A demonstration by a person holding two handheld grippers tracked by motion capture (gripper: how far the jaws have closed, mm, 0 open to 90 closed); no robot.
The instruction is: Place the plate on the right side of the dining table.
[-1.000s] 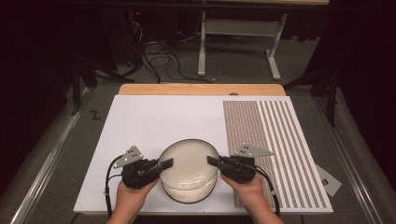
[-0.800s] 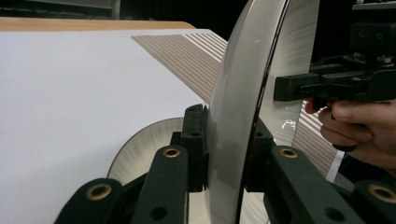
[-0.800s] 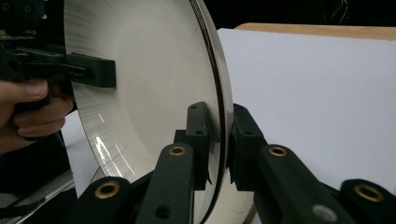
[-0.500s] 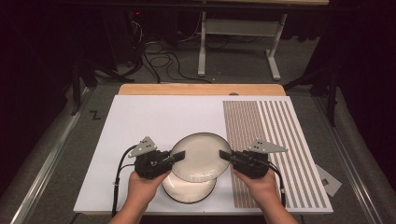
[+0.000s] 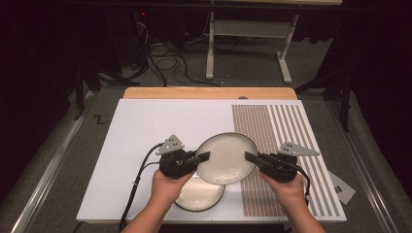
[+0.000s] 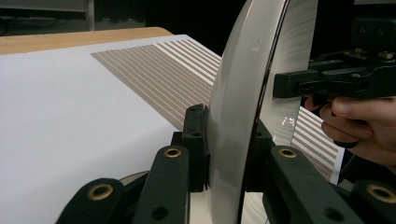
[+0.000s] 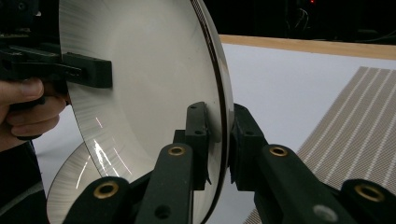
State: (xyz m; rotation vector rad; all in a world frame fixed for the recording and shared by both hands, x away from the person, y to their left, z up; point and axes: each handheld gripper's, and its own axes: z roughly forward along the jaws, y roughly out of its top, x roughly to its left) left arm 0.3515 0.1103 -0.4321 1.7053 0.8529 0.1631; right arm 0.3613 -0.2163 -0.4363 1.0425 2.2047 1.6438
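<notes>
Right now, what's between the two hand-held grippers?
The upper plate, lifted off the lower plate. The left hand-held gripper and right hand-held gripper each pinch its rim from opposite sides, as the high view shows.

Left gripper [image 5: 203,156]: black body, grey three-cornered plate on top, black cable trailing toward the table's near edge. Right gripper [image 5: 251,158]: same build, cable looping behind the hand. Jaw links in both gripper views are matte black with brass-coloured rivet eyelets. Forearms bare; no sleeves visible.
</notes>
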